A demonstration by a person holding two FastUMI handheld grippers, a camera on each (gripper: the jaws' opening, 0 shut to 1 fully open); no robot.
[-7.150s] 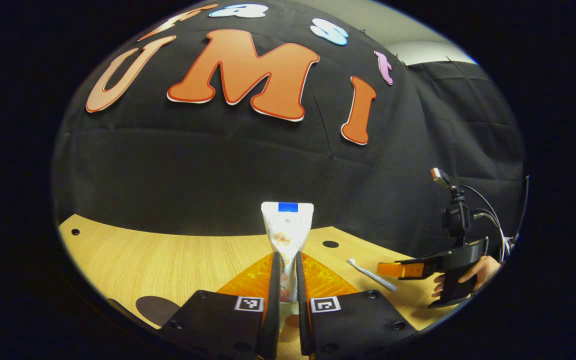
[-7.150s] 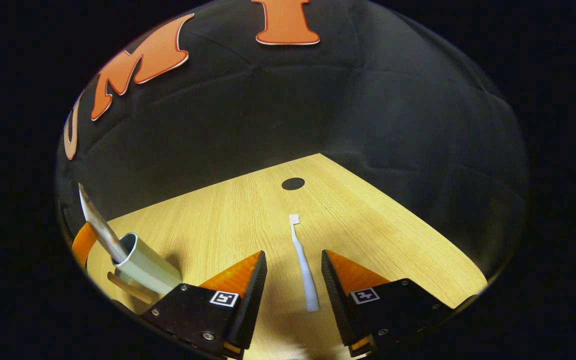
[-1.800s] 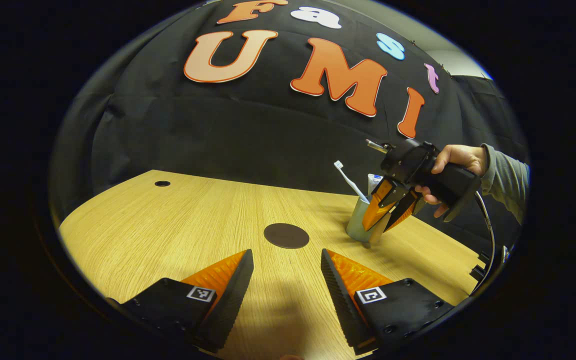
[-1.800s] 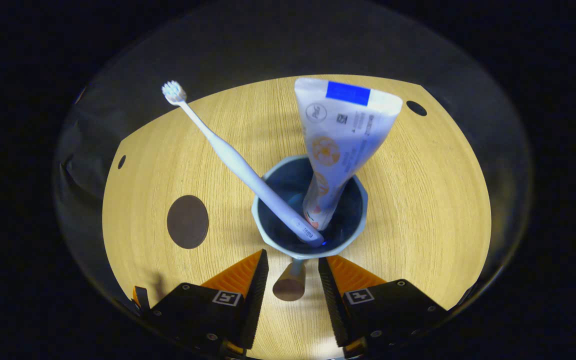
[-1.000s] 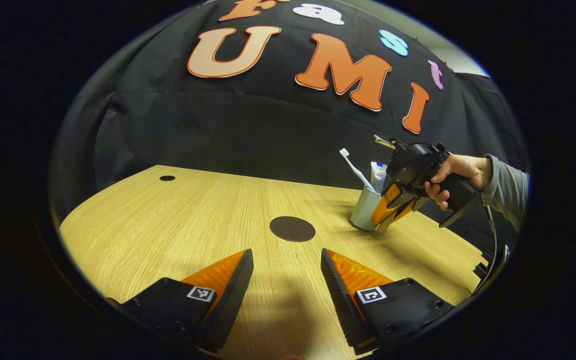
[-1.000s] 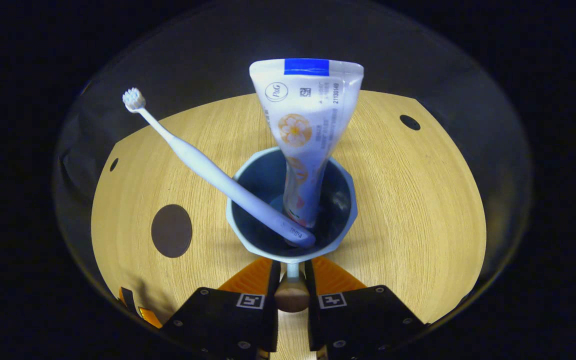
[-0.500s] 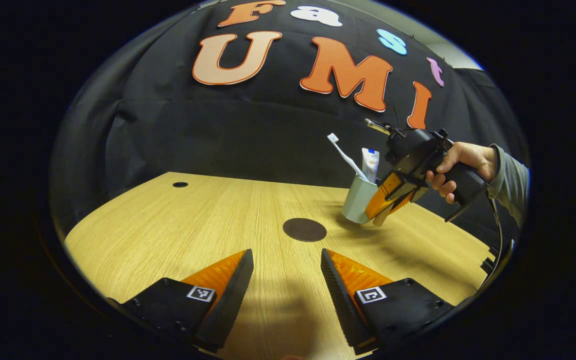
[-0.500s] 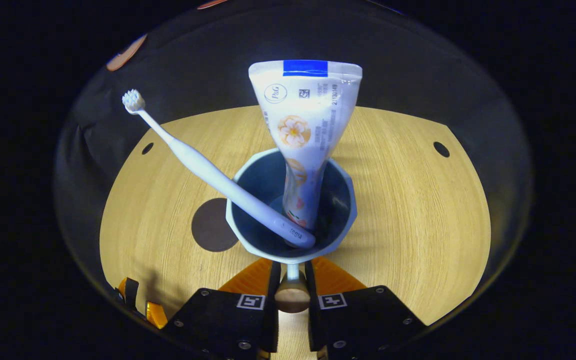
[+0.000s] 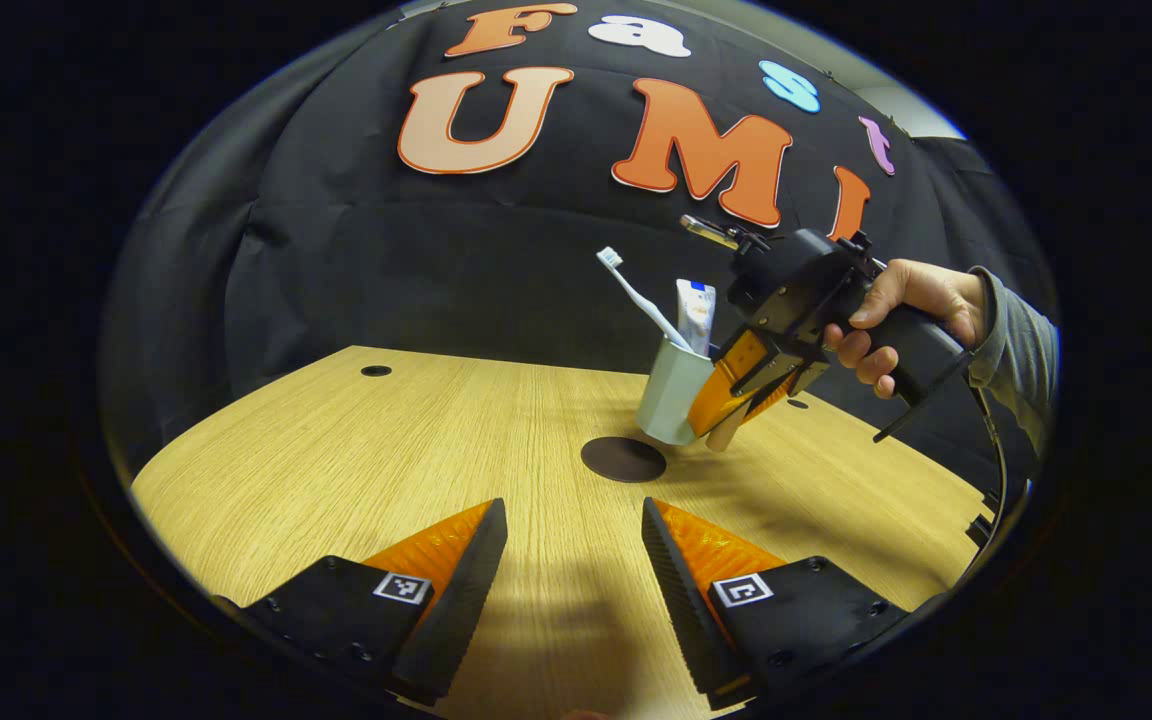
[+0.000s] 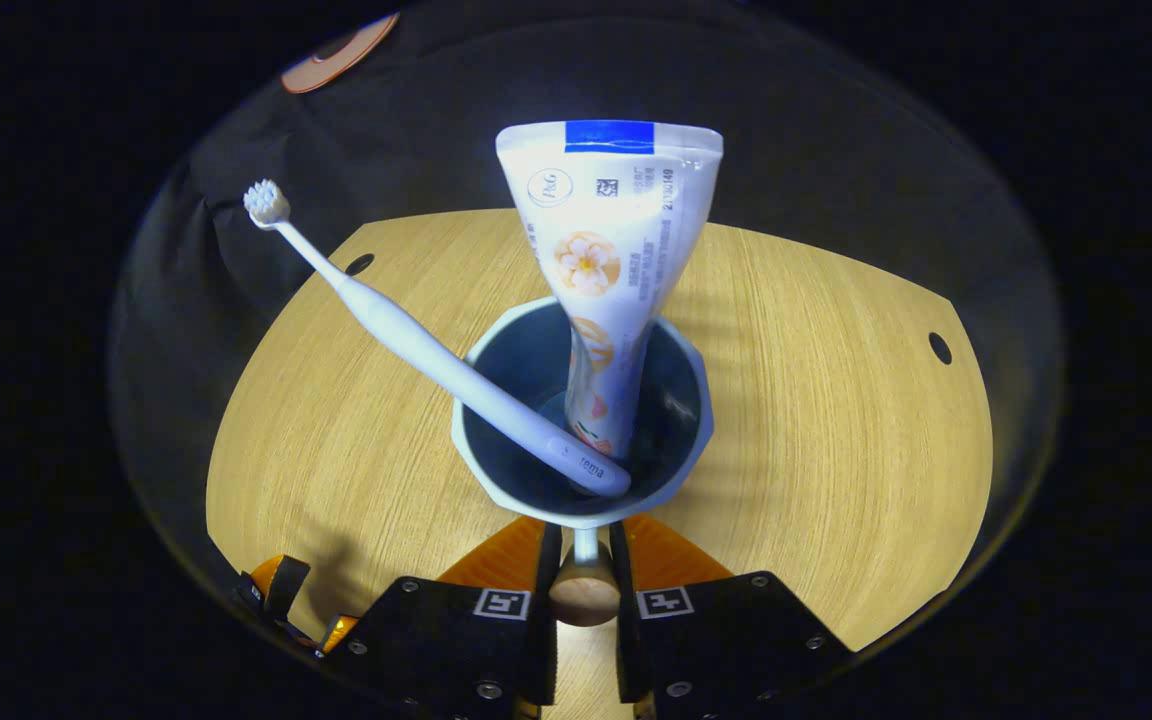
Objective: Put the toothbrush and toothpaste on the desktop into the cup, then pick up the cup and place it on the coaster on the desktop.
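Right gripper view: the toothbrush (image 10: pixel 416 345) and toothpaste (image 10: pixel 604 250) stand in the cup (image 10: pixel 681 400). Right hand-held gripper (image 10: pixel 583 590) pinches its handle (image 10: pixel 583 592). Setting it on the coaster (image 9: pixel 623 459), at six o'clock below it, is left. Left hand-held gripper (image 9: pixel 573 570) is apart.

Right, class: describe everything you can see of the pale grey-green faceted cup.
The pale grey-green faceted cup has an angular rim, a dark inside and a wooden-looking handle. The right gripper is shut on that handle. A white toothbrush leans out and a white toothpaste tube stands upright inside. It hangs just above the dark round coaster.
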